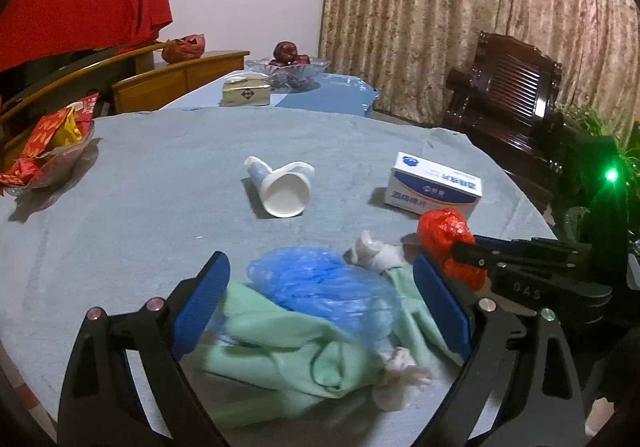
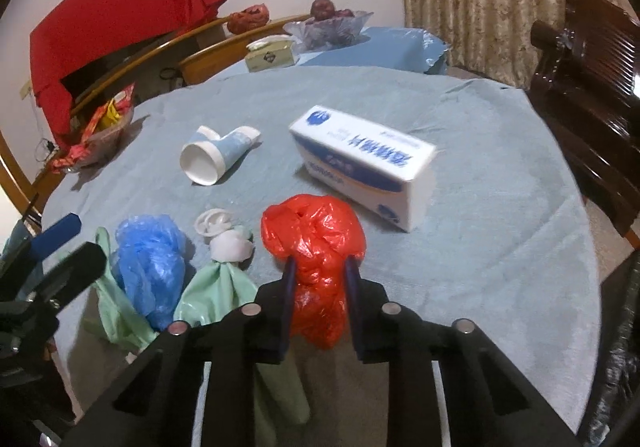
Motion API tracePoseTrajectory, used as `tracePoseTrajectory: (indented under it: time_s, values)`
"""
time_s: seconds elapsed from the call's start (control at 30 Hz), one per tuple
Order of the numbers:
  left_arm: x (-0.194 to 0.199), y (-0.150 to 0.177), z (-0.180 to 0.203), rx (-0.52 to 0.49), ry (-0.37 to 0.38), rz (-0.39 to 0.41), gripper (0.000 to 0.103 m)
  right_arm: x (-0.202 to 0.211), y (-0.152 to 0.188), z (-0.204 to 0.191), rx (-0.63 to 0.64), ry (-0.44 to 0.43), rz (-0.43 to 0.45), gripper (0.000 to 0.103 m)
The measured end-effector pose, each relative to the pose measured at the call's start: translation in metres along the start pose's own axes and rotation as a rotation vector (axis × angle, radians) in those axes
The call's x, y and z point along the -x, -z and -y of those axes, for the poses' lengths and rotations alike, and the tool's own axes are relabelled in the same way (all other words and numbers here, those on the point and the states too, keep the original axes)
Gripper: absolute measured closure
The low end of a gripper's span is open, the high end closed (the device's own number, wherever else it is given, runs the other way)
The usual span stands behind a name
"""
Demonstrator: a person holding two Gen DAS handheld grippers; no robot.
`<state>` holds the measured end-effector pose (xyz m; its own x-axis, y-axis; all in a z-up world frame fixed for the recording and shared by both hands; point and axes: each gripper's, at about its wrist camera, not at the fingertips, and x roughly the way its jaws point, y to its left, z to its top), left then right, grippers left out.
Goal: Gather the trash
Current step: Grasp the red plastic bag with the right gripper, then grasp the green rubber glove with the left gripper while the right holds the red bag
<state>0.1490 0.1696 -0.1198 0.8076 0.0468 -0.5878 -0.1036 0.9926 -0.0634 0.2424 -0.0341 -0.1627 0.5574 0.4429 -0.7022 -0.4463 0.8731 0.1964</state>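
Round and draped in a pale blue-grey tablecloth (image 2: 480, 247), the table fills both views, with a patterned beige curtain (image 1: 460, 7) and a dark carved wooden chair (image 1: 512, 95) behind it.

On the right, the right gripper (image 2: 320, 279) has its blue pads pinched onto a crumpled red plastic bag (image 2: 316, 243), the jaws narrow with the film bunched between them. From the left wrist view the same bag bulges around the black fingertips. The bag's long axis runs roughly along the fingers, its fuller end pointing away toward a white and blue cardboard box (image 2: 368, 163) lying on its side just beyond it, and its thinner end trailing back between the jaws.

By contrast, the left gripper (image 1: 320, 299) stands wide with nothing clamped. It straddles a crumpled blue plastic bag (image 1: 320, 283) lying on a pale green plastic bag (image 1: 288, 351), beside a wad of white tissue (image 1: 376, 251). Whether the pads touch either bag cannot be told.

Further out lies a tipped white paper cup (image 1: 280, 183), mouth toward the left camera, near the table's middle.

I judge the step in hand to be the pick-up of the red bag, grip just taken. Next it probably needs a lift clear of the cloth and a carry toward the green bag, which looks like the collecting bag. That would call for the left gripper to hold its mouth open.
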Motion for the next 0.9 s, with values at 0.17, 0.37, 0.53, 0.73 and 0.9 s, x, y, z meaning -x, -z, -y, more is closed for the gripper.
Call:
tracePoseTrajectory:
  time_s: [0.17,0.37,0.53,0.73,0.9]
  values:
    - [-0.003,-0.001,0.014,-0.009,0.026,-0.002,0.017,0.020,0.003,0.016,-0.010,0.039,0.026,0.080]
    - [-0.009,-0.003,0.036,-0.033,0.060,-0.013,0.023,0.037,0.010,0.031,-0.027,0.066,0.040,0.080]
    - [-0.006,-0.004,0.059,-0.067,0.089,0.002,0.028,0.047,0.015,0.043,-0.051,0.081,0.050,0.080]
    - [-0.012,-0.001,0.079,-0.089,0.118,-0.009,0.029,0.054,0.016,0.057,-0.073,0.099,0.057,0.080]
    - [-0.039,0.000,0.079,-0.063,0.088,-0.075,0.036,0.054,0.016,0.058,-0.077,0.102,0.057,0.080]
